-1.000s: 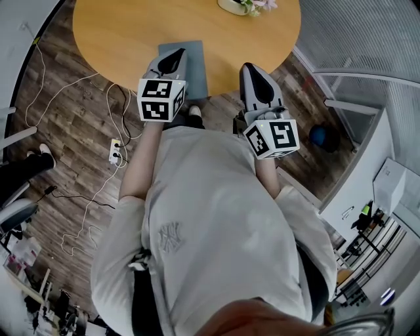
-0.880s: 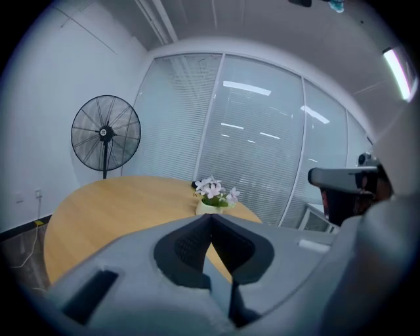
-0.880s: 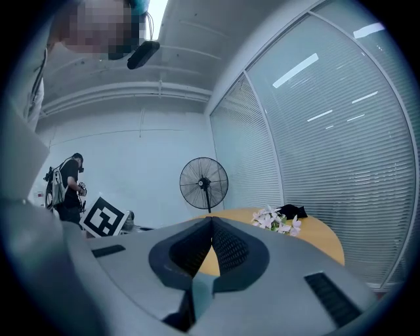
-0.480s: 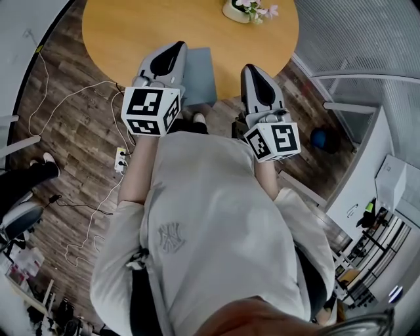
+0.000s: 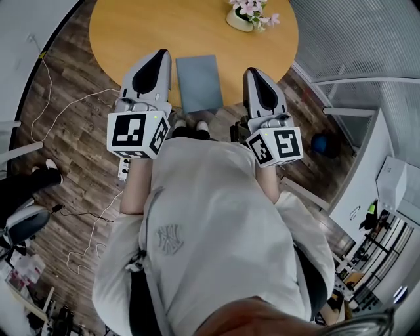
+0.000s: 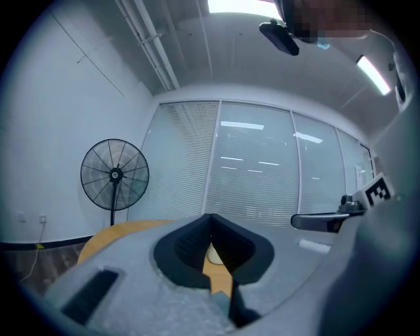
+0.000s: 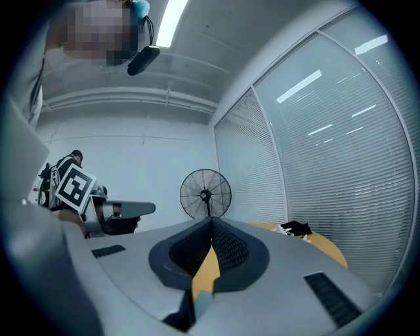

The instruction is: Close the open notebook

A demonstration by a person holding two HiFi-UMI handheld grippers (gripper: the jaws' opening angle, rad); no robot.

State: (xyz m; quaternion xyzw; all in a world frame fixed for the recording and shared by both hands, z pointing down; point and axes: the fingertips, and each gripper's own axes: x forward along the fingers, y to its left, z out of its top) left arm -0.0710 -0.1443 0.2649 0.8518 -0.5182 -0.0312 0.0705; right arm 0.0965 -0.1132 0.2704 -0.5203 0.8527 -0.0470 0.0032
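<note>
Holding left gripper (image 5: 159, 54) and right gripper (image 5: 253, 71) closed and empty, flanking the notebook (image 5: 199, 83) lying apparently shut at the tabletop's (image 5: 131, 26) near edge, long axis pointing away, about equally near both.

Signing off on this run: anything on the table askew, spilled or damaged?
Nothing stands out. The grey notebook lies closed and flat by the table's near edge; the flower pot stands upright.

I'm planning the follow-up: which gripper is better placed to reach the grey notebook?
Left, marginally, I'd judge. In the head view the left gripper sits right beside the notebook, while the right gripper is slightly farther off. Both are shut and empty.
</note>
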